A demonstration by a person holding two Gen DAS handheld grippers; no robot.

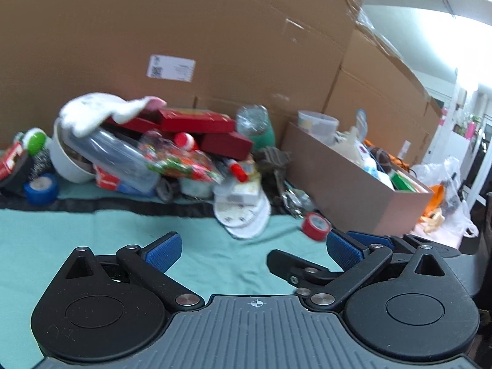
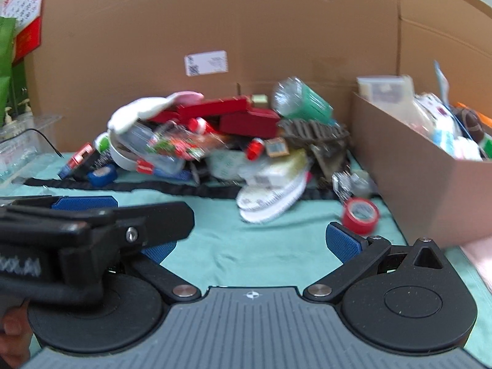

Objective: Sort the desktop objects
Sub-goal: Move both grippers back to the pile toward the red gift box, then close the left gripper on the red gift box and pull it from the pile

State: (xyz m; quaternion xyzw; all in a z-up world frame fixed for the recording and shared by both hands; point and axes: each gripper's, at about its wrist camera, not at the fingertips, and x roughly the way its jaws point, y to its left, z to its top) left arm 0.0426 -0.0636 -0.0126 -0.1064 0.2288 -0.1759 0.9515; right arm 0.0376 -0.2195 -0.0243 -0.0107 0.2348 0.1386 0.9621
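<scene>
Jumbled desktop objects (image 1: 172, 150), heaped along the far edge of the teal cloth-covered worktop (image 1: 92, 240) against a tall brown cardboard wall (image 1: 215, 46). Among them: white plush toy (image 1: 92, 113) on top, flat red gift boxes (image 1: 196, 121), clear plastic bottle (image 1: 123, 156) lying in a white bowl (image 1: 66, 160), blue tape roll (image 1: 41, 188) toward the left edge, stack of white round pads (image 1: 246, 212) at the front. Red tape roll (image 1: 316, 226) lying alone, just beside the open brown cardboard box (image 1: 353, 184) at the right edge, already full of mixed items. Left gripper (image 1: 252, 253) low over bare cloth, blue-padded jaws spread wide, holding nothing. Right gripper (image 2: 250, 247) likewise wide open and empty, close beside the left one, whose black body crosses the right wrist view. Both well short of the heap.
</scene>
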